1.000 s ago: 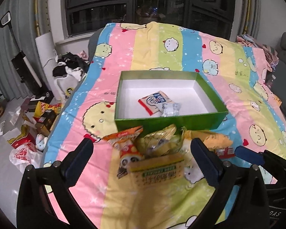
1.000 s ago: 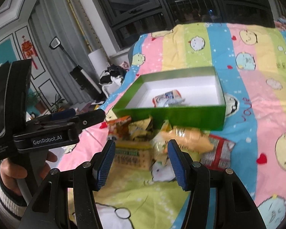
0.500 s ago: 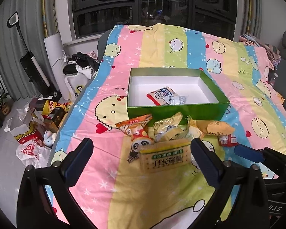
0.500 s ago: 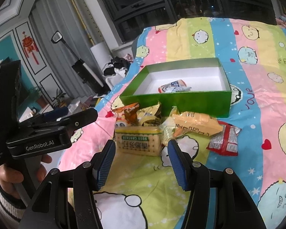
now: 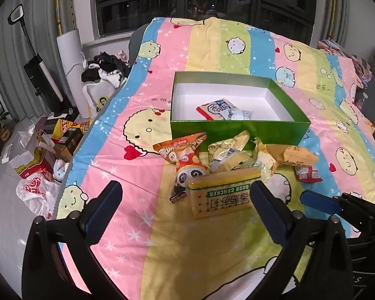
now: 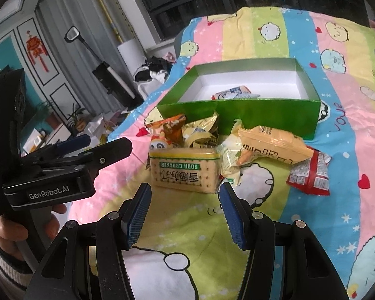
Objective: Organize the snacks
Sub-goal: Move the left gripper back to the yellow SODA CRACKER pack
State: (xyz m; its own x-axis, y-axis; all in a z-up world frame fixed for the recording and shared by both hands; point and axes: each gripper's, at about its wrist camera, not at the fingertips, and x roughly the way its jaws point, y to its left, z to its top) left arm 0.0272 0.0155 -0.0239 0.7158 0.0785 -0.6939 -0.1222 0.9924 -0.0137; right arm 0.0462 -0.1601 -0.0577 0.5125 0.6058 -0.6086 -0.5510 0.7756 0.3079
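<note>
An open green box [image 5: 237,131] [image 6: 262,111] with a white inside stands on the striped bedspread and holds two small packets [image 5: 216,107]. In front of it lies a pile of snacks: a soda cracker pack [image 5: 221,197] [image 6: 183,172], an orange cartoon packet [image 5: 187,158], yellow-green bags [image 5: 228,150], an orange bag [image 6: 272,147] and a red packet [image 6: 310,173]. My left gripper [image 5: 185,200] is open and empty, just short of the cracker pack. My right gripper [image 6: 185,203] is open and empty, close in front of the same pack.
The bed's left edge drops to a floor littered with boxes and plastic bags [image 5: 35,155]. A vacuum [image 5: 37,67] and a clothes pile [image 5: 105,72] stand by the window. The left gripper's body [image 6: 50,170] and the hand holding it fill the right wrist view's left side.
Both grippers have pulled back and up from the snack pile, so the box and snacks look farther away. Both stay open and empty. The snacks have not moved.
</note>
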